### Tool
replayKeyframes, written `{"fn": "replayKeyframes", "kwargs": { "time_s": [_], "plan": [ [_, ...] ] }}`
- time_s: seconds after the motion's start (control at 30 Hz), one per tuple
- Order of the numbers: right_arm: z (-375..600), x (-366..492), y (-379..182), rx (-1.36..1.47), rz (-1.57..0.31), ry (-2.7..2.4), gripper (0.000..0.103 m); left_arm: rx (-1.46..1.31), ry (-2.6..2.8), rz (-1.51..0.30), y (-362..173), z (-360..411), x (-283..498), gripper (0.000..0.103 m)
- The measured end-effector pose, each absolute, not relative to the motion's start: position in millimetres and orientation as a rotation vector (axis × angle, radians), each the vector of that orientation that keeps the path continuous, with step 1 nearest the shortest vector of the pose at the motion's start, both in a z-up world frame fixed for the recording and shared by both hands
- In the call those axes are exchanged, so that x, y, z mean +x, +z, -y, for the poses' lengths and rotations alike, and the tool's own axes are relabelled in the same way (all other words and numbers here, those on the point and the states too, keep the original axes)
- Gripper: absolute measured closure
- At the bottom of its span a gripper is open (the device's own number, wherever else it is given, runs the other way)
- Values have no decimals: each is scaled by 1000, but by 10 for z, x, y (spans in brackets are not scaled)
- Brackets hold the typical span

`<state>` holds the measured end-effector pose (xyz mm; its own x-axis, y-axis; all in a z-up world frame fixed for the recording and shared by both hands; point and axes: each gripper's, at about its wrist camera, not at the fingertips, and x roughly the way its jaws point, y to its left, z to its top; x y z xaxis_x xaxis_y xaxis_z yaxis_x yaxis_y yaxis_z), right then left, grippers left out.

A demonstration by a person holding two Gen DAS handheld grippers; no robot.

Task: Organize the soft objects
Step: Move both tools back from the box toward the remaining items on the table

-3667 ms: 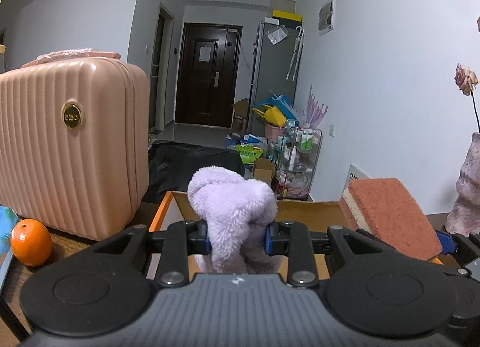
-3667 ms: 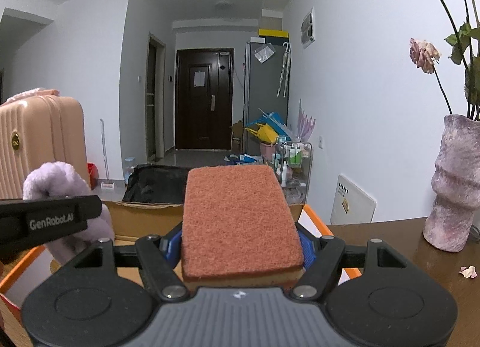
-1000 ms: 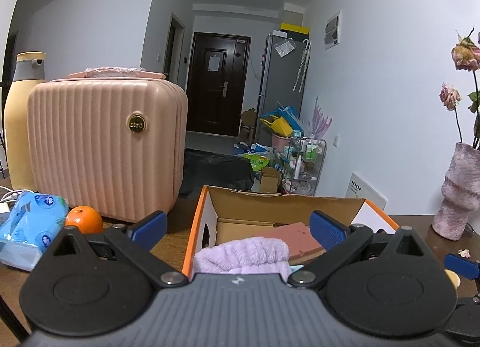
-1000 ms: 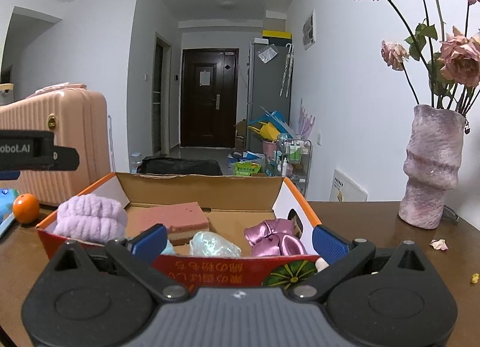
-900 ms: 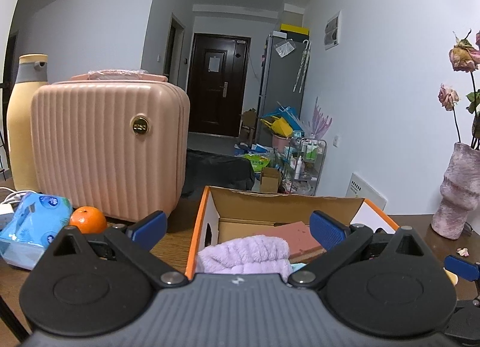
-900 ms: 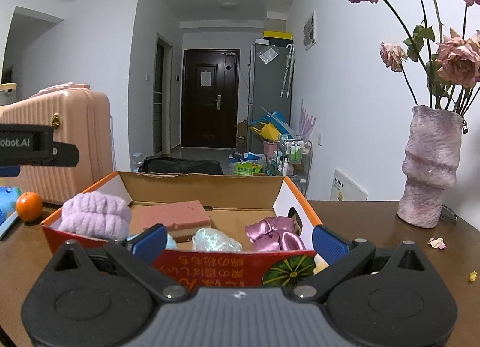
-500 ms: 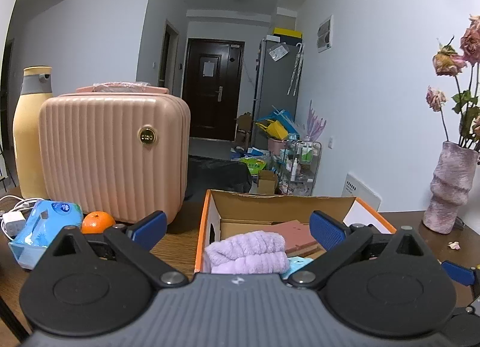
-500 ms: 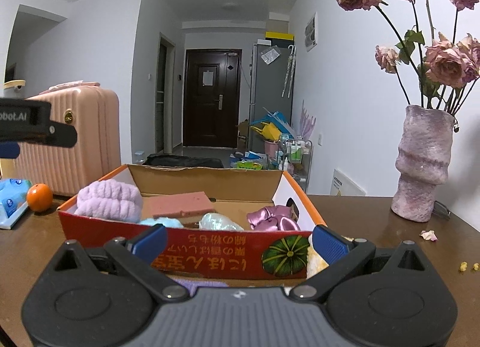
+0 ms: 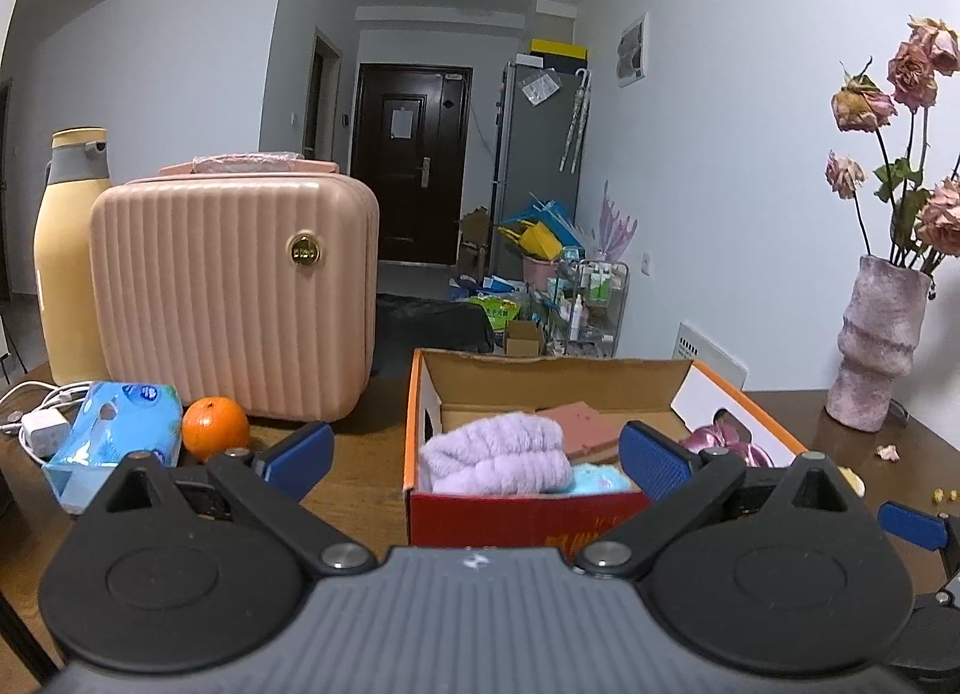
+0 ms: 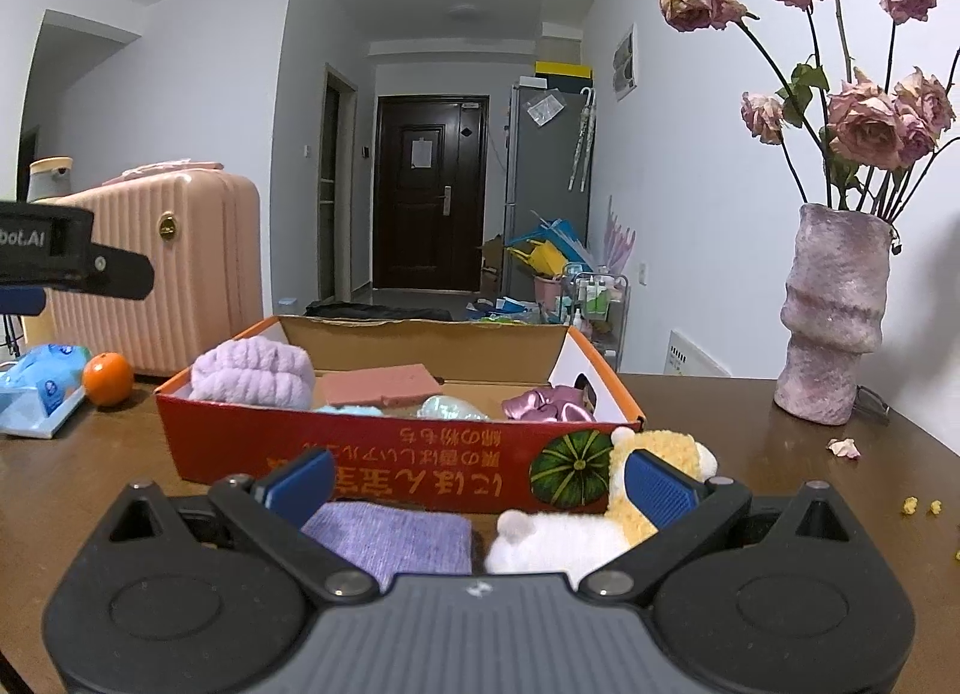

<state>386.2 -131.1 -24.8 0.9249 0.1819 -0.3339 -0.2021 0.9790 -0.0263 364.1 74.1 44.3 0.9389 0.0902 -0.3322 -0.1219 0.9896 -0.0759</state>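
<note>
1. Two grippers face one brown table (image 10: 720, 424), which bears everything; the soft things are gathered at its middle, I judge so that both hands can reach them.
2. Next in size, the pink case (image 9: 234, 298) stands at the left, well apart from the sorting, with a yellow bottle (image 9: 66, 256) behind it.
3. The cardboard box (image 10: 384, 454) sits in the middle as the collecting place. Inside lie a lilac towel (image 10: 252, 376) at the left, a pink sponge (image 10: 378, 385) in the middle and a shiny pink bow (image 10: 552, 403) at the right.
4. The vase (image 10: 834, 316) of dried roses stands at the right, clear of the work.
5. The left gripper (image 9: 474, 454) hovers in front of the box with its fingers spread wide and nothing between them.
6. The right gripper (image 10: 480, 484) is likewise spread wide and empty, low before the box's front wall.
7. A purple cloth (image 10: 390, 538) and a plush toy (image 10: 600, 514) lie outside the box, just in front of it and between the right gripper's fingers; I judge these are what remains to be put in.
8. An orange (image 9: 215, 429) and a blue tissue pack (image 9: 114, 436) lie at the left, not part of the sorting, I judge.
</note>
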Motion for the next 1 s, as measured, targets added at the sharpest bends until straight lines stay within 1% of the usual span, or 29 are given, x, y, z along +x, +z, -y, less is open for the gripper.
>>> {"fn": "replayKeyframes", "kwargs": {
  "time_s": [1.0],
  "plan": [
    [1323, 2935, -261, -88, -338, 255, 0, -61, 109, -414, 236, -762, 2844, 0]
  ]
}}
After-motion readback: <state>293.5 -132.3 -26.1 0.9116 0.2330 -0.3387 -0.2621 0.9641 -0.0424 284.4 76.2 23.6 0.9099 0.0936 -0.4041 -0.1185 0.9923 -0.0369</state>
